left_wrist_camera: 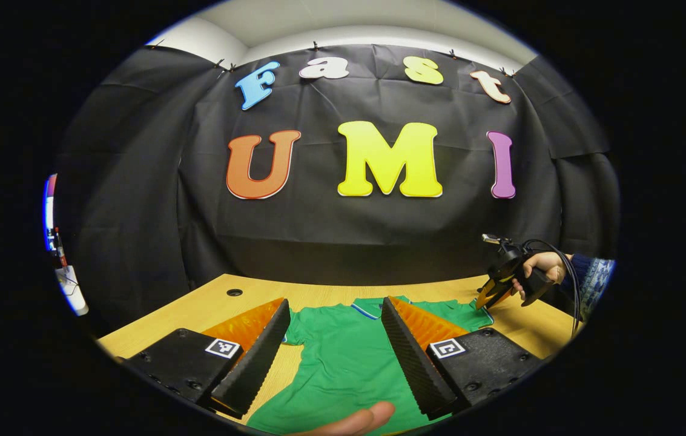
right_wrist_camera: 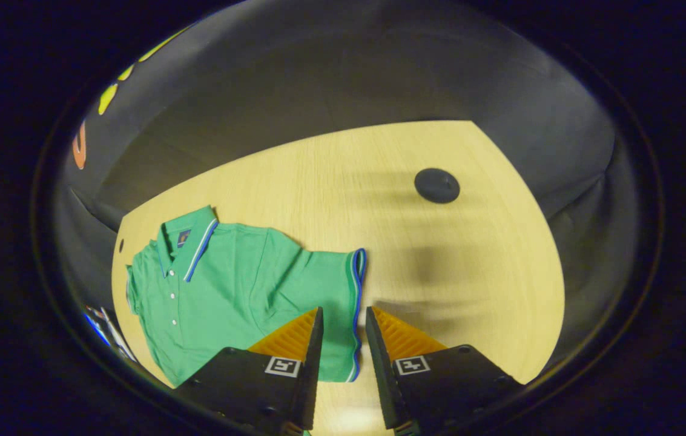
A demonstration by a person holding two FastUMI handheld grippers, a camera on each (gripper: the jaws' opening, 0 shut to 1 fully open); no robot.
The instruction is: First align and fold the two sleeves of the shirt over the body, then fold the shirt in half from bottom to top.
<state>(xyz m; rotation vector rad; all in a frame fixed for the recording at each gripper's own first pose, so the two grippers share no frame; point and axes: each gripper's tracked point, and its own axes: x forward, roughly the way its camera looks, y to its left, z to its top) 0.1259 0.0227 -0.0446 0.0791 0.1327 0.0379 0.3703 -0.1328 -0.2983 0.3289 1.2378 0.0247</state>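
Observation:
A green polo shirt [left_wrist_camera: 343, 357] with blue-trimmed collar and cuffs lies flat, front side up, on the wooden table [left_wrist_camera: 197, 306]. My left gripper [left_wrist_camera: 335, 303] hovers over the shirt's body with its fingers wide apart and nothing between them. The right gripper [left_wrist_camera: 491, 292], held by a hand [left_wrist_camera: 545, 264], is at the shirt's far right sleeve. In the right gripper view the shirt [right_wrist_camera: 227, 284] spreads to the left, and the sleeve's blue cuff [right_wrist_camera: 357, 303] runs into the narrow gap of my right gripper [right_wrist_camera: 344, 312], which is open.
A fingertip [left_wrist_camera: 358, 419] shows at the bottom edge over the shirt. A black round cap [right_wrist_camera: 436, 185] sits on the bare table [right_wrist_camera: 379, 200] beyond the sleeve, and a small hole [left_wrist_camera: 234, 292] lies near the far left corner. Black cloth walls surround the table.

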